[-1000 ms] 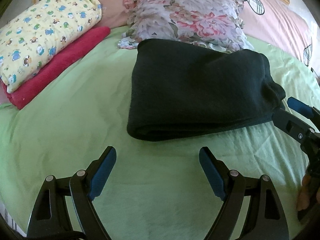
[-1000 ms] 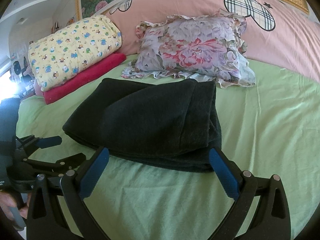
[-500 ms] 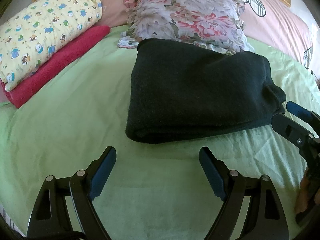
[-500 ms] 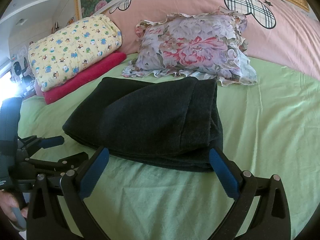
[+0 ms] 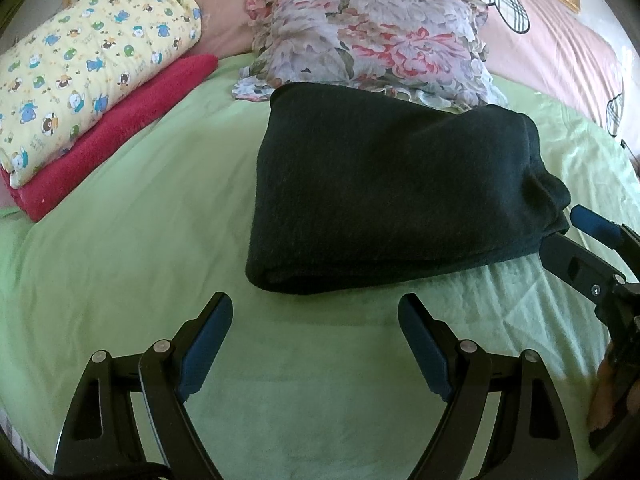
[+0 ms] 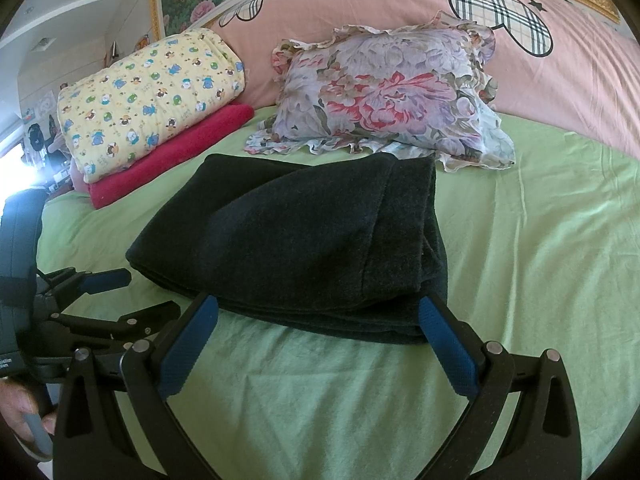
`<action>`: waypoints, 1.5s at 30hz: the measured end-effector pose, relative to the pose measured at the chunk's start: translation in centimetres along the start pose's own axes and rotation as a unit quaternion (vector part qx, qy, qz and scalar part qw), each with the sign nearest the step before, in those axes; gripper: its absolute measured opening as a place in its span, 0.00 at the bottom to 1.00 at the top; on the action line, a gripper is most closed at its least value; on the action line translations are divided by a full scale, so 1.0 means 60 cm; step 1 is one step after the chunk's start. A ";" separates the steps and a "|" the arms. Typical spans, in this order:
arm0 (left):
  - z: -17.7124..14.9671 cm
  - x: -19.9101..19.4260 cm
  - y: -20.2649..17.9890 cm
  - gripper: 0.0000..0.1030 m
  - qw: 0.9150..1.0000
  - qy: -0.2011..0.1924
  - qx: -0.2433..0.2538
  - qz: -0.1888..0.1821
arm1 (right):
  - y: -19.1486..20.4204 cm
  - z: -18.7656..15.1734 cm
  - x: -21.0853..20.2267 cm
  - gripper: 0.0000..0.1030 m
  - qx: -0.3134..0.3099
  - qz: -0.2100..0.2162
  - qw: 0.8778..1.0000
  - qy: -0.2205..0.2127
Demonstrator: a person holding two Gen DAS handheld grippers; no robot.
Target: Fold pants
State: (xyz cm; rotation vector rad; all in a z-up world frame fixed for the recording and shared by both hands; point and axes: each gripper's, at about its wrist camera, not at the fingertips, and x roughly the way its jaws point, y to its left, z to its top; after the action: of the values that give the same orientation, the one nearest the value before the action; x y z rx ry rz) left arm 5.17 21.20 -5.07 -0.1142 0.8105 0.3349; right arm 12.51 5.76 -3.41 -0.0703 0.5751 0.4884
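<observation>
The left gripper (image 5: 316, 318) sits at the bottom of its own view with jaws spread wide and nothing between its blue pads (image 5: 208, 342), only bare green sheet (image 5: 140, 220). The right gripper (image 6: 318, 334) is likewise wide open and empty; its fingertips lie just at the near edge of the pants (image 6: 304, 240) without closing on them. The pants, dark and folded into a thick rectangle, lie in the middle of both frames on the sheet. Behind them, at upper centre, leans a floral pillow (image 5: 376, 40). At upper left a yellow cartoon-print quilt (image 5: 88, 68) is stacked on a red blanket (image 5: 120, 128). No writing can be read anywhere; no containers appear.
</observation>
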 end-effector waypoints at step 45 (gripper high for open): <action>0.032 -0.026 0.010 0.83 1.000 -0.028 -0.005 0.007 | 0.004 0.001 -0.001 0.97 0.005 0.000 1.000 -0.003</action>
State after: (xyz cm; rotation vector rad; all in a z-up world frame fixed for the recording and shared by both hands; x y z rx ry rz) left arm 5.30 21.82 -2.61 -0.1073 0.7542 0.3543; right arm 12.40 5.95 -3.34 -0.0595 0.5723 0.4864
